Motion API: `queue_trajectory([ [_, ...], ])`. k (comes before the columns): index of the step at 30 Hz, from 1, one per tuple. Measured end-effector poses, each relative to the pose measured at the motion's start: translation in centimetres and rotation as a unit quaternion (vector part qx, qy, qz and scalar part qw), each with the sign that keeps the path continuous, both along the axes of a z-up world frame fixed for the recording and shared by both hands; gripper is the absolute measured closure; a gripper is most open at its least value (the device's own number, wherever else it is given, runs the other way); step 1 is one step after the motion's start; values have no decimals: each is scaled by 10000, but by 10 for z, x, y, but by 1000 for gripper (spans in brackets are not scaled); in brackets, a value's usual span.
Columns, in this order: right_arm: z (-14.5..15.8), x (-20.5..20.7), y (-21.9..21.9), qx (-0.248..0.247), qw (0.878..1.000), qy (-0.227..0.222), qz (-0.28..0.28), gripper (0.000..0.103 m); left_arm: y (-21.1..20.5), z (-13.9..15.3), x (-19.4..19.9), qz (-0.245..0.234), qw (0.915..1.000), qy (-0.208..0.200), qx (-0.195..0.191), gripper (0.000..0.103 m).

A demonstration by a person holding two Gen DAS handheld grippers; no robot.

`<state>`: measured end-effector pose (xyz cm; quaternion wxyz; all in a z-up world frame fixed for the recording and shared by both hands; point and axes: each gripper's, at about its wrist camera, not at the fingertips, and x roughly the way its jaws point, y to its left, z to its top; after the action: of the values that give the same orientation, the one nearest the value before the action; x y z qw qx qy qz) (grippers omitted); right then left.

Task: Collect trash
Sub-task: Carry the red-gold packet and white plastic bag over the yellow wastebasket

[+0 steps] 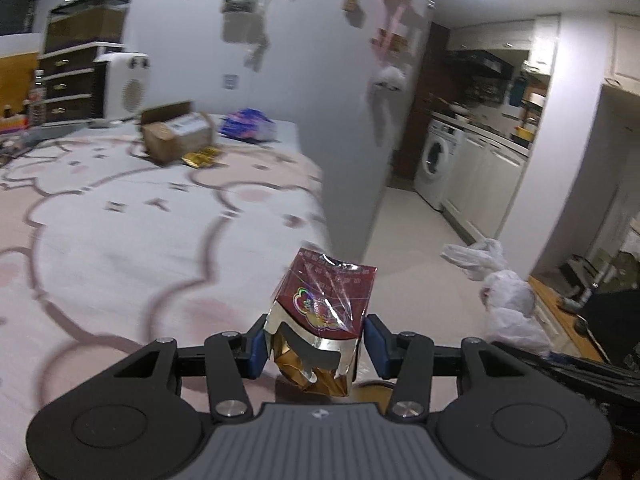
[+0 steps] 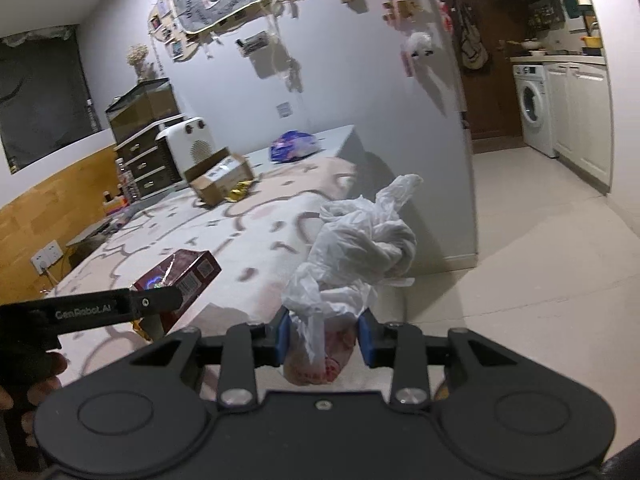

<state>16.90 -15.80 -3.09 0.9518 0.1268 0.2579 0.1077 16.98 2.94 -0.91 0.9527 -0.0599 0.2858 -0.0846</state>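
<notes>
My left gripper (image 1: 314, 344) is shut on a dark red box (image 1: 328, 300) with gold foil and torn clear wrap, held above the pink patterned rug. The same red box (image 2: 180, 276) shows at the left of the right wrist view, with the left gripper's black finger across it. My right gripper (image 2: 322, 338) is shut on a crumpled white plastic bag (image 2: 360, 236) with something pinkish inside; its loose top stands up in front of the blue pads (image 2: 283, 334). That white bag (image 1: 504, 292) also appears at the right of the left wrist view.
On the rug (image 1: 120, 232) farther back lie an open cardboard box (image 1: 176, 138), gold wrappers (image 1: 202, 158) and a blue-purple packet (image 1: 248, 126). A white wall corner (image 2: 452, 160) divides the room from a tiled floor (image 2: 540, 240) leading to a washing machine (image 2: 534, 102). Drawers and a white heater stand at back left.
</notes>
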Motion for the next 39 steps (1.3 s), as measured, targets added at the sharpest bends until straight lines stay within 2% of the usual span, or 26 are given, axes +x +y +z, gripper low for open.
queue_trajectory([
  [3, -8, -4, -28, -43, 9999, 54, -135, 68, -38, -11, -2, -155, 9999, 74, -5, 53],
  [6, -21, -5, -56, -78, 9993, 163, -318, 68, -81, -24, -2, -385, 9987, 43, 331, 53],
  [10, -45, -3, -91, -119, 9977, 395, -541, 68, -122, -50, 10, -648, 9968, 320, 352, 53],
  [13, -67, 2, -114, -120, 9958, 620, -661, 68, -143, -74, 22, -643, 9959, 480, 422, 53],
  [17, -99, 11, -142, -39, 9923, 944, -796, 68, -163, -114, 44, -566, 9927, 924, 536, 53],
  [21, -132, 23, -164, 114, 9882, 1238, -896, 68, -169, -161, 72, -377, 9884, 1403, 454, 53],
  [26, -174, 44, -189, 444, 9807, 1599, -1032, 68, -175, -228, 117, -241, 9758, 2170, 86, 53],
  [31, -210, 64, -207, 1150, 9687, 1859, -1178, 68, -181, -294, 165, -57, 9598, 2799, -206, 53],
  [35, -240, 83, -214, 1692, 9545, 2121, -1241, 68, -183, -337, 197, 80, 9477, 3175, -326, 52],
  [39, -271, 107, -215, 2330, 9334, 2398, -1302, 68, -186, -373, 222, 157, 9387, 3437, -219, 52],
])
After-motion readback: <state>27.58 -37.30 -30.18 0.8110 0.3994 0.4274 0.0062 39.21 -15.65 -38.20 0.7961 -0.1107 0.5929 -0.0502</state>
